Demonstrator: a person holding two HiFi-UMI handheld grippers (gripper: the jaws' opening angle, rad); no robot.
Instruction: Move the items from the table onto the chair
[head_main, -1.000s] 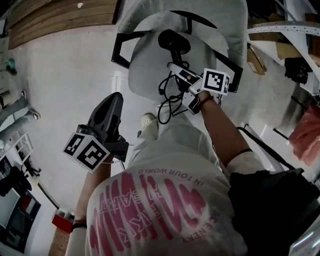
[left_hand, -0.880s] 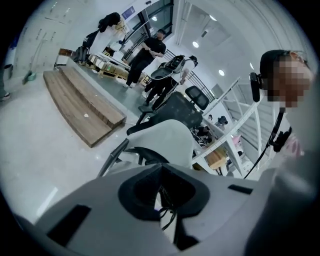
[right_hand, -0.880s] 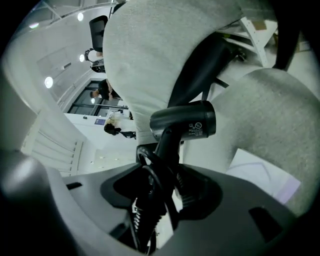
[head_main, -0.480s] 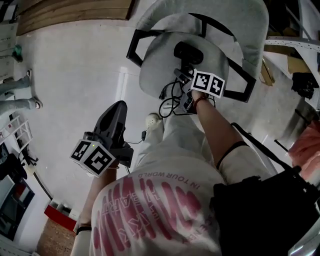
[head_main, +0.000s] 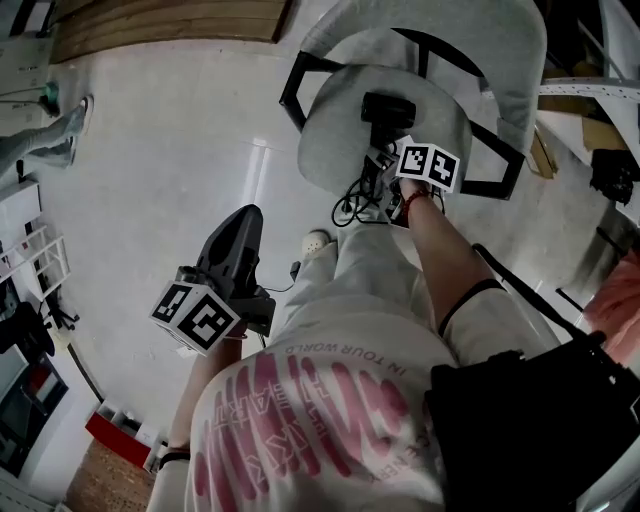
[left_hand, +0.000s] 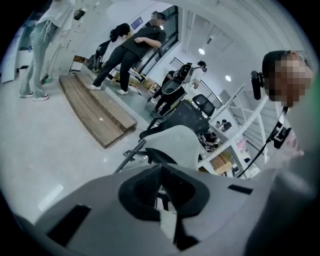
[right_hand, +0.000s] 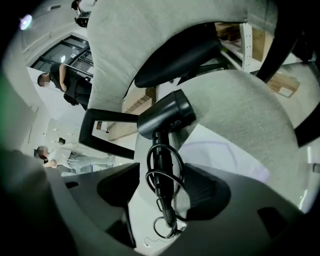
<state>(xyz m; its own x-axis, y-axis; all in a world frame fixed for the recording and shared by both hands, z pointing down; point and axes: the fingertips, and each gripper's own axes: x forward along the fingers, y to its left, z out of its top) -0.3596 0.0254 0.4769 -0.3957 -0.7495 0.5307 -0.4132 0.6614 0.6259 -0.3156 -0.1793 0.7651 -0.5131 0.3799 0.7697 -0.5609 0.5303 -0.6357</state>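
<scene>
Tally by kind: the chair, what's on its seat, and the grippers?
Chair: 1
Hair dryer: 1, lying on the seat
Grippers: 2. The left gripper is shut and empty; the right gripper has just been opening its jaws, with the dryer's handle between them.
Total: 4

The grey chair (head_main: 335, 140) bears a black hair dryer (head_main: 388, 108) on its seat.

We list, head view first:
- Floor (head_main: 150, 170): pale, glossy, with a bright streak at 11 o'clock.
- Wooden platform (head_main: 170, 25): along the top edge, 11 to 12 o'clock.
- Chair (head_main: 340, 140): grey padded with black armrests, at 1 o'clock.
- White rack (head_main: 590, 90): at 2 o'clock, with cardboard under it.
- White shelf (head_main: 30, 250): at 9 o'clock.

In the left gripper view we add:
- Dark-framed windows (left_hand: 172, 27): at 12 o'clock.
- Ceiling lamps (left_hand: 201, 51): lit, at 1 o'clock.
</scene>
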